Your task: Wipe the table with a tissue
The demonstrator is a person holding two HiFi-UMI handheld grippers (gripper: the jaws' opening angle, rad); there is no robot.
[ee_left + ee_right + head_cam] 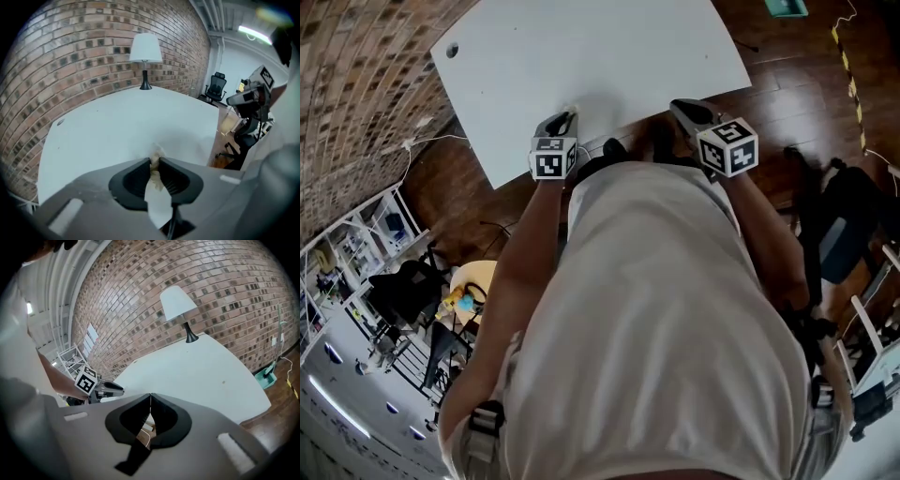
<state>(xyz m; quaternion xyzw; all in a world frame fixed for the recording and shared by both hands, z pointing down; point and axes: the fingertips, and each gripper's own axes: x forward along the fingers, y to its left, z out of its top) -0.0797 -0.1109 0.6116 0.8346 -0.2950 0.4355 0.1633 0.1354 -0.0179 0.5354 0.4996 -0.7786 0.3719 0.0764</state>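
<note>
The left gripper is pinching the tissue between its fingers, which are closing tight on it. The strip is running lengthwise along the gripper's own line, with a crumpled tip poking out in front of the pads and a flat white tail trailing behind them. In the head view this gripper is sitting at the near edge of the white worktop, so the surface to be wiped is lying ahead of and under the tissue tip and spreading away toward the brick wall. Whether the tip is touching the worktop I cannot tell. The right gripper is holding nothing: its fingers are meeting edge to edge with only floor showing through the gap behind them. It is hanging at the same near edge, off to the right and well apart from the tissue, so the left one is plainly the one placed to wipe. The worktop is looking bare across its middle. Only a lamp is standing at the far side by the wall, and a small dark hole is showing near a far corner. Neither is lying in the way of a stroke forward from the near edge, as far as I can judge.
</note>
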